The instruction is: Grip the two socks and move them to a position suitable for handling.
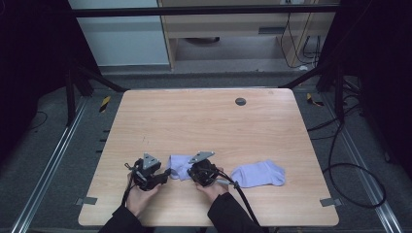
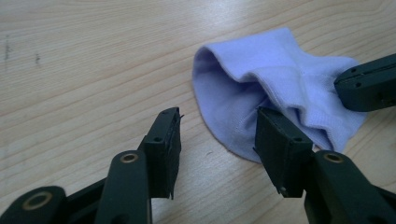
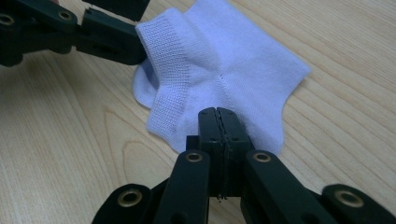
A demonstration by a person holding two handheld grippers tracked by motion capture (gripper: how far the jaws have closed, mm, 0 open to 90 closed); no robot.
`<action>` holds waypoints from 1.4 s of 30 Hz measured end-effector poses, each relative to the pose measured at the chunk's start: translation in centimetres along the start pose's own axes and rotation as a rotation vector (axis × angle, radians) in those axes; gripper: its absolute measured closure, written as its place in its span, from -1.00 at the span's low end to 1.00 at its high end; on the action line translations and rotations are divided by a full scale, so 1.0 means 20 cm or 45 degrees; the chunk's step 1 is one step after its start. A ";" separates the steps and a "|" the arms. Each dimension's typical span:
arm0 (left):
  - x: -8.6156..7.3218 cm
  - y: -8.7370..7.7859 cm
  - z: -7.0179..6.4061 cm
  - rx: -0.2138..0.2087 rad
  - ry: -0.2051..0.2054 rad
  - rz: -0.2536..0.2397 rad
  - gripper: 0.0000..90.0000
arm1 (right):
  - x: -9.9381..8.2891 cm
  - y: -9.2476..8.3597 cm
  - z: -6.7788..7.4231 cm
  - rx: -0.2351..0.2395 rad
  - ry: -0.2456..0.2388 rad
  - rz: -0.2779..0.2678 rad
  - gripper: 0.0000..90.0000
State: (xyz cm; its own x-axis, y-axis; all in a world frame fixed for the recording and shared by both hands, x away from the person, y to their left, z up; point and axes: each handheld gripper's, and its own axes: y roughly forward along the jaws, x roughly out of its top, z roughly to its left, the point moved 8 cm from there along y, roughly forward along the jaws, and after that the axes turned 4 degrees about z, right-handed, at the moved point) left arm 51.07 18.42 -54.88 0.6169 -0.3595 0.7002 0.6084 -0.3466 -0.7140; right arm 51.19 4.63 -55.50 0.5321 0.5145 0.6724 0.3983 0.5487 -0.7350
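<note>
A small lilac sock point(image 1: 179, 165) lies near the table's front edge between my two grippers. In the left gripper view the sock point(image 2: 261, 79) shows its open cuff, and my left gripper point(image 2: 217, 121) stands open around the cuff edge, one jaw at the opening and the other over bare wood. My right gripper point(image 3: 217, 114) is shut, its tips pinching the sock point(image 3: 224, 60) at the end opposite the cuff. From above, the left gripper point(image 1: 166, 173) and the right gripper point(image 1: 192, 171) face each other across the sock. Hands hold both.
A second lilac sock point(image 1: 257, 174) lies flat just right of the right hand. The wooden table point(image 1: 204, 126) has a dark round grommet point(image 1: 240, 101) near its far edge. Cables trail off the front edge and lie on the floor at right.
</note>
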 end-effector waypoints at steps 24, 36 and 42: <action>0.00 0.04 -0.07 -0.062 0.046 0.032 0.87 | 0.09 -0.12 -0.03 0.050 0.129 -0.199 1.00; 0.00 0.03 -0.07 -0.072 0.092 0.063 0.94 | 0.16 -0.17 -0.17 -0.022 0.295 -0.343 1.00; 0.01 0.01 -0.07 -0.075 0.098 0.061 0.94 | 0.17 -0.18 -0.23 -0.108 0.339 -0.373 1.00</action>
State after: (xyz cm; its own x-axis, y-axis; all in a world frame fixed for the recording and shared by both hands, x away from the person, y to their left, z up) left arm 50.65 16.98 -54.91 0.6028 -0.4417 0.6645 0.5473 -0.3772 -0.7472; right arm 55.04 1.30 -50.92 0.5572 0.1499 0.8167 0.6163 0.5845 -0.5277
